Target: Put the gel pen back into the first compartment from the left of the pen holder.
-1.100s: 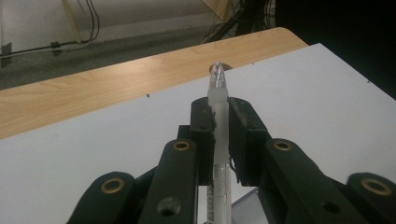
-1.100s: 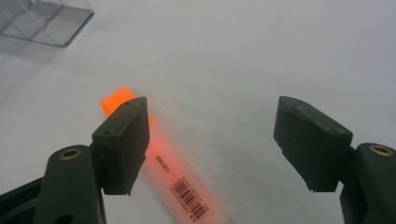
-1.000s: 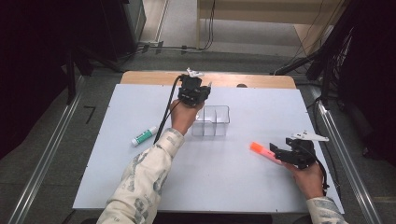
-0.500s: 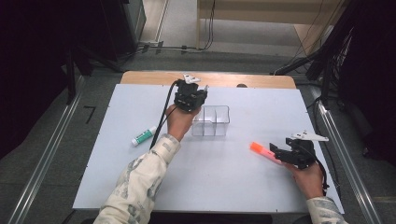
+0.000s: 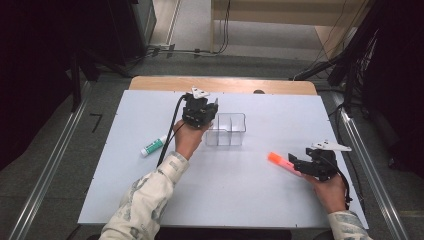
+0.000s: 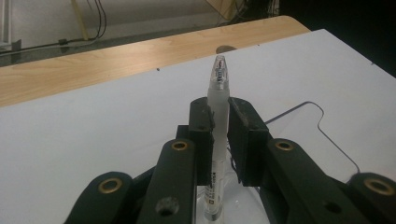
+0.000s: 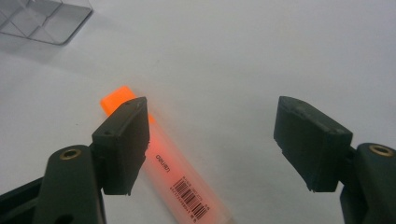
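Observation:
My left gripper [image 5: 200,111] is shut on a clear pen [image 6: 218,107], which stands upright between the pads with its capped tip pointing up. The gripper hovers at the left end of a clear divided box [image 5: 228,130]; the box's rim [image 6: 322,122] lies just to the right of the jaws. An orange highlighter [image 5: 280,161] lies flat on the white table at the right. My right gripper [image 5: 299,163] stands open over it; the highlighter [image 7: 182,182] runs under the left jaw, with no pad touching it.
A green-and-white marker [image 5: 153,146] lies on the table left of my left forearm. The white board [image 5: 250,200] ends at a wooden strip [image 5: 225,84] along the far side. The clear box's corner [image 7: 42,21] sits beyond the highlighter.
My left gripper, still holding the pen, has shifted a little to the left and lower beside the box's left end. The right gripper and the highlighter have stayed put.

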